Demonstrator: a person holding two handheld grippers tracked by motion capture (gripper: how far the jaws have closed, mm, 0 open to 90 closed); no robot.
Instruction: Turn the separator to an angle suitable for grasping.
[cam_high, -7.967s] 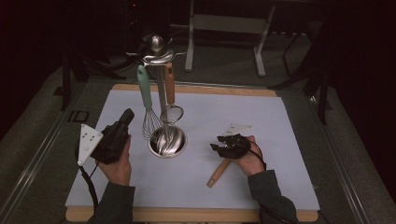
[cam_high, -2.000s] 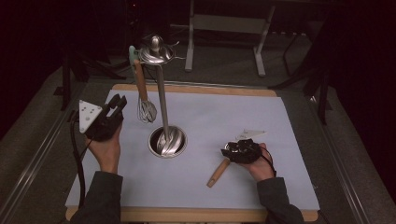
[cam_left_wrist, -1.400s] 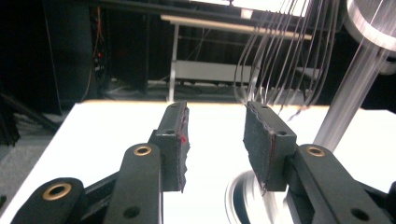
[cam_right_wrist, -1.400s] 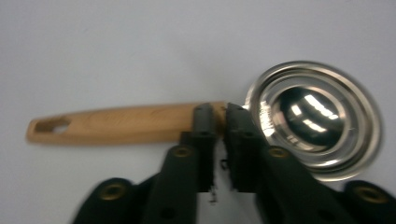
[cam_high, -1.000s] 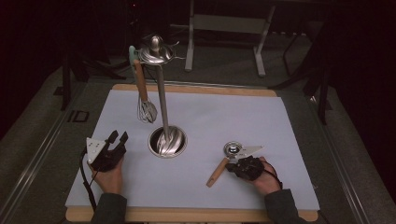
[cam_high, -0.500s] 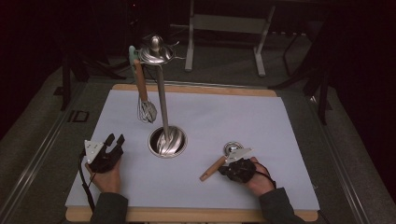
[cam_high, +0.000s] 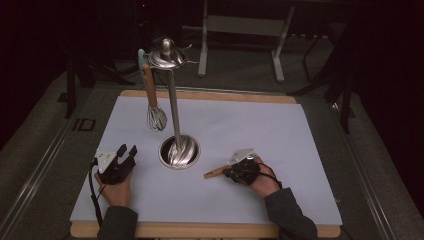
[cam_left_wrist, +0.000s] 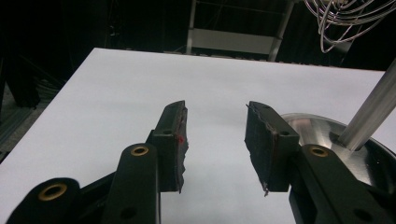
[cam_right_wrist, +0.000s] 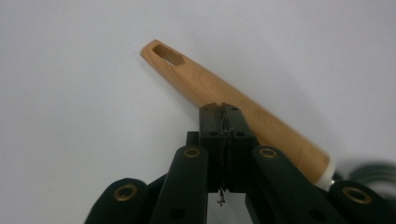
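Observation:
A steel utensil stand (cam_high: 179, 151) rises from its round base at mid-table, with a wire whisk (cam_high: 155, 117) hanging from its top by a wooden handle. My left gripper (cam_high: 126, 151) rests left of the base, open and with nothing between the jaws (cam_left_wrist: 215, 135); the base (cam_left_wrist: 327, 140) sits just to its right. My right gripper (cam_high: 231, 172) lies right of the base, shut. Its closed jaws (cam_right_wrist: 223, 109) sit over a wooden utensil handle (cam_right_wrist: 205, 84) lying on the mat, pad against pad with nothing between. That handle (cam_high: 215, 173) points left; the utensil's head is hidden by the hand.
A white mat (cam_high: 250, 125) covers a wooden board (cam_high: 200, 231). A teal handle tip (cam_high: 142, 54) shows at the stand's top. Whisk wires (cam_left_wrist: 345, 18) hang above the left gripper's right side. Dark table legs and floor lie beyond the board.
My right hand has slid left toward the stand, and the wooden handle has shifted left with it. The left gripper has stayed by the base.

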